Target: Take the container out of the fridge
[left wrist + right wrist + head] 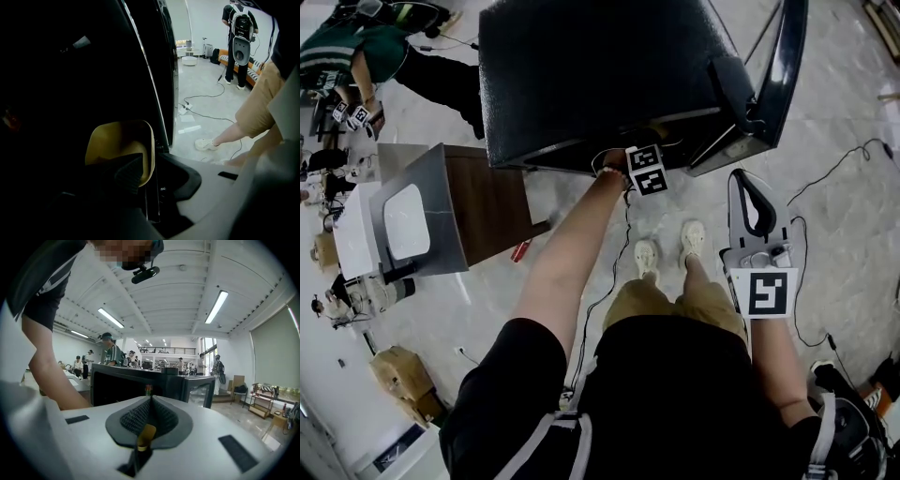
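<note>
Left of the left jaws, a wood-fronted cabinet (pixel 478 211) stands on the floor (pixel 825 112) with a white tray (pixel 406 221) on top. Right of them a black cable (pixel 206 115) trails, and a bystander (pixel 238 42) stands beyond. Above the right jaws, strip lights (pixel 216 306) glow.

The fridge (pixel 600 75) at the top of the head view looks black, dull and a bit grainy. Its door (pixel 769 84) is shiny. The yellow container (pixel 119 145) looks like smooth plastic. The right gripper (pixel 149 401) has black bumpy pads (pixel 133 418) and a smooth, dull grey body. The floor (pixel 844 187) is pale and shiny.
</note>
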{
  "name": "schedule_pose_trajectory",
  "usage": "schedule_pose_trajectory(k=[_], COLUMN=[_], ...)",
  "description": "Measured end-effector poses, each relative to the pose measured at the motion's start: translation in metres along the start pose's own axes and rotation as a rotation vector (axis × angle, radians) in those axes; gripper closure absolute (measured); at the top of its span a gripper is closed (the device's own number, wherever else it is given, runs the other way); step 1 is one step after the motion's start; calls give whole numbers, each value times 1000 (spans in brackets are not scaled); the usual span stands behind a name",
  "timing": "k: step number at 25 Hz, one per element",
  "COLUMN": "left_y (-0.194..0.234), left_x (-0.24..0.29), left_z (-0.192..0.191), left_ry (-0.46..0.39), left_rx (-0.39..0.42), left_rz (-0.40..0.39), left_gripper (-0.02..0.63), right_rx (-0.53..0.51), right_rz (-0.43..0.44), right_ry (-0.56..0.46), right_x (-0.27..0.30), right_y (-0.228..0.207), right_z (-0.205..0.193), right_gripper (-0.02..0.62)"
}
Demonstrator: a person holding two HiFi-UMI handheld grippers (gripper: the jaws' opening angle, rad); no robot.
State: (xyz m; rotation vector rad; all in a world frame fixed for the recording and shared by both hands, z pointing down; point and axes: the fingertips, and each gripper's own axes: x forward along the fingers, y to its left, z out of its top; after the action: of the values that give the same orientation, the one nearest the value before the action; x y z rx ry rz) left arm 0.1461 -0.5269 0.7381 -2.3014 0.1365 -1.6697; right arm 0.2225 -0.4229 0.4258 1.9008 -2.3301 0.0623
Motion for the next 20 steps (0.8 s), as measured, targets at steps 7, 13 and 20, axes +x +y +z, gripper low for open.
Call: schedule_pose_trajectory(k=[7, 13, 20], left_y=[0, -4, -13], left_x=[20, 21, 7], left_z=[-6, -6, -4], left_ry=[31, 40, 7], left_rx=[-3, 31, 4], left_rz=[-10, -19, -68], left_gripper=[519, 580, 581], right_rx=[19, 13, 16], right_rz=[-22, -23, -8], right_ry=[17, 23, 12], right_x=[-1, 0, 5], right_y=[-9, -13, -8], right_z=[-11, -11, -3], right_gripper=[558, 558, 558])
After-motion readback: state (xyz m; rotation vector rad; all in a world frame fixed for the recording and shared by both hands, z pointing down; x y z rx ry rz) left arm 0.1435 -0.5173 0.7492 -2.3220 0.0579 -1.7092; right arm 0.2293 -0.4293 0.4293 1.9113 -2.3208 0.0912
